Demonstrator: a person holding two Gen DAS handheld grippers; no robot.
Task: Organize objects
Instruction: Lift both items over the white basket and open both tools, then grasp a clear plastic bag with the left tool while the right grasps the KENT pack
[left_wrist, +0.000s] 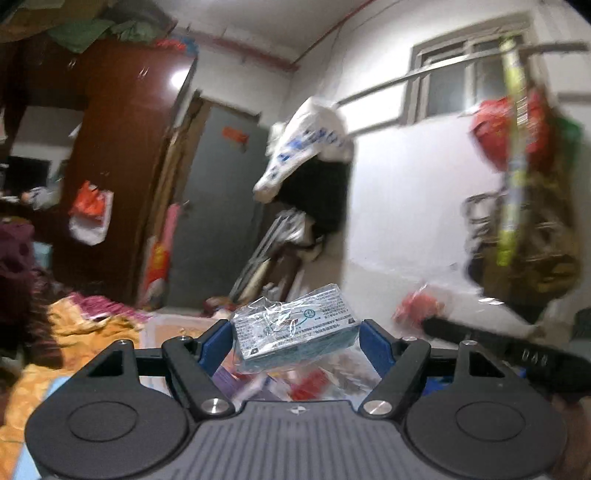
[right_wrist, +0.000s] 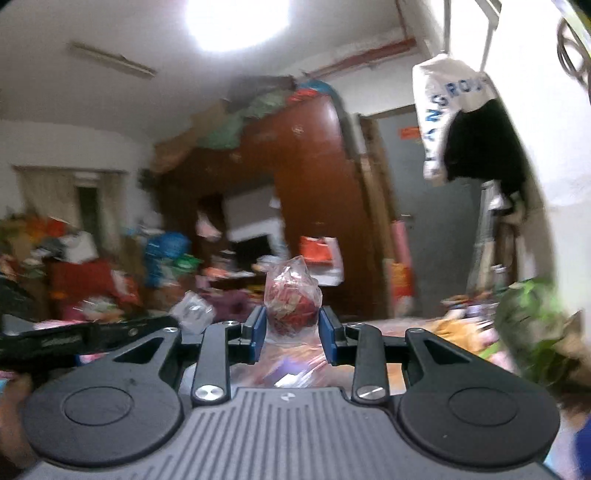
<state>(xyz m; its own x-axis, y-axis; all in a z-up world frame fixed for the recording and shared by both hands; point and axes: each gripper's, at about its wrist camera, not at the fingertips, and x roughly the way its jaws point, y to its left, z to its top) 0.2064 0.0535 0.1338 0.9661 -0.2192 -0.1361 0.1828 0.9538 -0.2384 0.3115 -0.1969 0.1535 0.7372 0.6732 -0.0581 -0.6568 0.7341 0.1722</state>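
Observation:
My left gripper (left_wrist: 293, 338) is shut on a teal and white printed box in clear plastic wrap (left_wrist: 295, 326), held lifted above the cluttered bed with its blue pads against the box's two ends. My right gripper (right_wrist: 292, 326) is shut on a clear plastic bag of red items (right_wrist: 291, 299), which stands upright between its blue fingers. In the left wrist view the right gripper's black arm (left_wrist: 517, 354) crosses at the lower right. In the right wrist view the left gripper's arm (right_wrist: 74, 336) shows at the lower left, with crinkled clear wrap (right_wrist: 192, 312) at its tip.
A brown wardrobe (left_wrist: 110, 166) and a grey door (left_wrist: 218, 206) stand behind the bed. A white printed bag over a dark garment (left_wrist: 310, 155) hangs on the white wall. Red and green bags (left_wrist: 524, 147) hang at the right. Orange bedding (left_wrist: 74, 332) and piled clutter (right_wrist: 74, 266) lie below.

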